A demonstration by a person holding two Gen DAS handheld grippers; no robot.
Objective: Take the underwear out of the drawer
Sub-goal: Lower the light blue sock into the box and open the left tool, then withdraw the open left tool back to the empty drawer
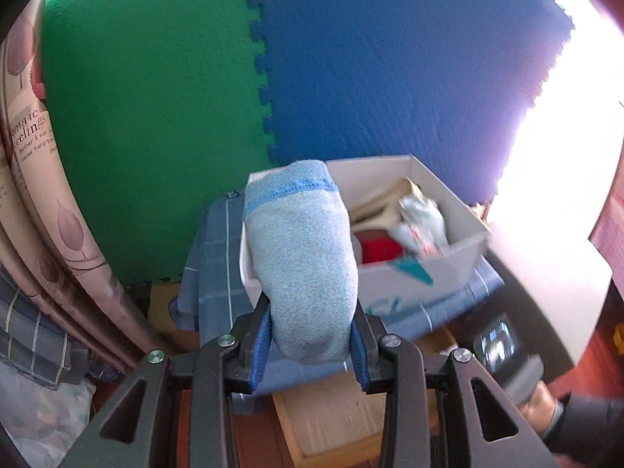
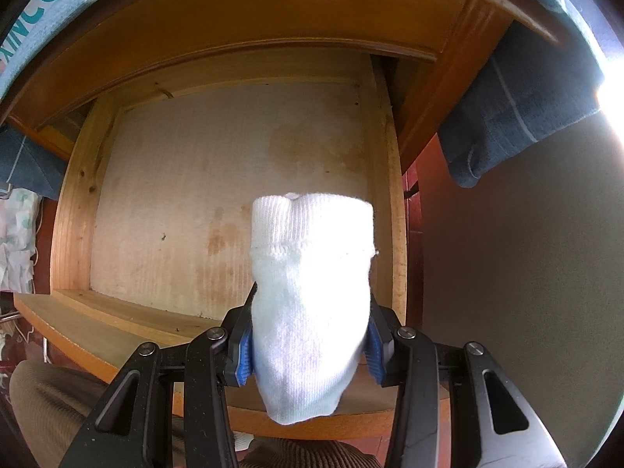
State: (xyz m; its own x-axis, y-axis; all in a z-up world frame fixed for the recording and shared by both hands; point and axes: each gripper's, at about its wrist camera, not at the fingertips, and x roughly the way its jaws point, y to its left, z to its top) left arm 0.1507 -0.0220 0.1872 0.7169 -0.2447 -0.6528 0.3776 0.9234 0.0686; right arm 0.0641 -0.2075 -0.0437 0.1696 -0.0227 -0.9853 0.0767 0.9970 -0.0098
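Behind grey sock (image 1: 302,257), white box (image 1: 413,277)

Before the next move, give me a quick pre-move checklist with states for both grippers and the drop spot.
1. Left gripper shut on the blue-grey rolled garment: ok.
2. Right gripper shut on the white rolled garment: ok.
3. Wooden drawer below the right gripper, bottom bare where visible: ok.
4. White box ahead of the left gripper is open-topped: ok.
5. Room left in the box: cannot tell; a red item and pale fabrics already lie inside.
6. Box footing on the checked blue cloth: cannot tell.
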